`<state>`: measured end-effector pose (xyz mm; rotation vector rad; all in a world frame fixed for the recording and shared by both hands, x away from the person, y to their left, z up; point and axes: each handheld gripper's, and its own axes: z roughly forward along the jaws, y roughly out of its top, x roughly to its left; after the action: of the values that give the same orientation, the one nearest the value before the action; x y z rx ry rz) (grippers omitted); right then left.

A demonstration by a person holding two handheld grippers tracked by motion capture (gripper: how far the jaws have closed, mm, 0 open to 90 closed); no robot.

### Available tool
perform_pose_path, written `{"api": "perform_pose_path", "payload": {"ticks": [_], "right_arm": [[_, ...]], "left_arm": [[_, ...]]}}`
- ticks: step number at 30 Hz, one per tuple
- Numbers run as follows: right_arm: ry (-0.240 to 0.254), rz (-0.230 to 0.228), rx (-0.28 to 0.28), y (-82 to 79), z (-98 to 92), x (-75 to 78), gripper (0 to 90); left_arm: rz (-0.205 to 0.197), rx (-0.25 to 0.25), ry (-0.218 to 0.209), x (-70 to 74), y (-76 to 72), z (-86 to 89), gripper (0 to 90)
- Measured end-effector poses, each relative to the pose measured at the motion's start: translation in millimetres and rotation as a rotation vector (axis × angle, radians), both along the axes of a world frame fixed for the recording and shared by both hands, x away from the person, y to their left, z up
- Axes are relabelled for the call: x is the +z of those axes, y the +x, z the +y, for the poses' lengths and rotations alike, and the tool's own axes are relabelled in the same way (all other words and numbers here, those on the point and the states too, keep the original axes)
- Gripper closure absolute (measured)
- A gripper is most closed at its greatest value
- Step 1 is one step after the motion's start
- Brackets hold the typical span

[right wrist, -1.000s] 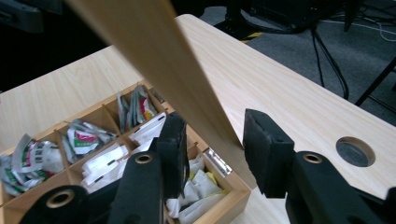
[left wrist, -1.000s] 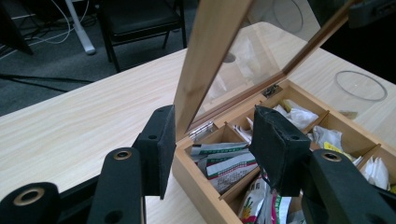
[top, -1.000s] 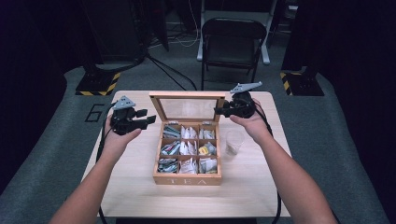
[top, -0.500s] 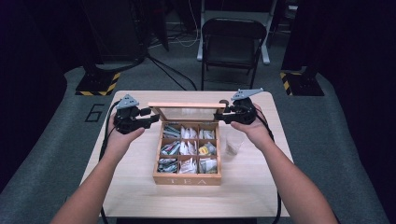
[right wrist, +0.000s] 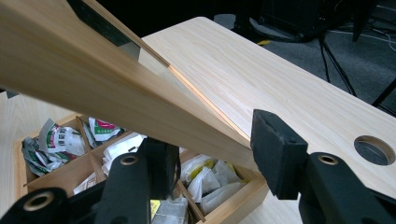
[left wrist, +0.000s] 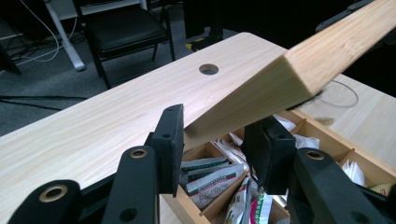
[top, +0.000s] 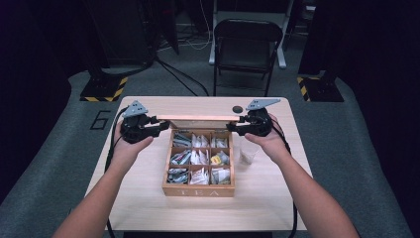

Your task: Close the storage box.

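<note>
Wooden tea box (top: 198, 186), lettered TEA on its front wall, sits mid-tabletop (top: 148, 198) with its compartments full of paper tea sachets (top: 199, 159). Its hinged lid (top: 198, 118) is half lowered, seen edge-on as a thin wooden bar above the box's far wall. Left hand-held gripper (top: 159, 125) is at the lid's left end: in the left gripper view the lid's wooden frame corner (left wrist: 261, 98) lies between the jaws, which have just been closing; the left pad (left wrist: 172, 140) appears to touch the wood, the other pad sits just beside it, so contact looks partial and not a firm clamp. Right hand-held gripper (top: 236, 127) is at the lid's right end; its jaws have just been opening, and the right gripper view shows a clear gap between the right pad (right wrist: 276, 156) and the lid edge (right wrist: 140, 102), so this side is released. Judgement on handling: the lid is stiff, light, smooth finished wood with a glass or clear pane inside the frame; the pane is the fragile part, so take hold on the frame rails at the end corners, never on the pane. Smooth wood may slide in the foam pads if pinched only at the tip. A hinged lid will drop shut if both sides let go. A clear plastic cup (top: 247, 154) stands just right of the box, and a round grommet hole (top: 237, 108) lies beyond the box.
</note>
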<state>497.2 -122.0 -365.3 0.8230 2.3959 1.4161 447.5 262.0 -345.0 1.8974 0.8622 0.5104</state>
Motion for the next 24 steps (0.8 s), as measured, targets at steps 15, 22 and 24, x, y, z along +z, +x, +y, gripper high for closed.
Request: {"api": "perform_pose_path", "payload": {"ticks": [15,22,24], "right_arm": [[0.005,-0.039,0.001,-33.2,-4.2,2.2,48.0],[-0.001,-0.073,0.003,-49.0,-5.6,5.2,48.9],[-0.003,-0.071,0.012,-52.8,-5.1,6.7,49.6]], "left_arm": [[0.000,-0.010,0.016,-11.0,-16.6,0.9,58.0],[0.009,-0.021,0.020,-16.9,-23.9,2.0,57.7],[0.010,-0.021,0.010,-19.2,-25.3,2.7,57.9]]}}
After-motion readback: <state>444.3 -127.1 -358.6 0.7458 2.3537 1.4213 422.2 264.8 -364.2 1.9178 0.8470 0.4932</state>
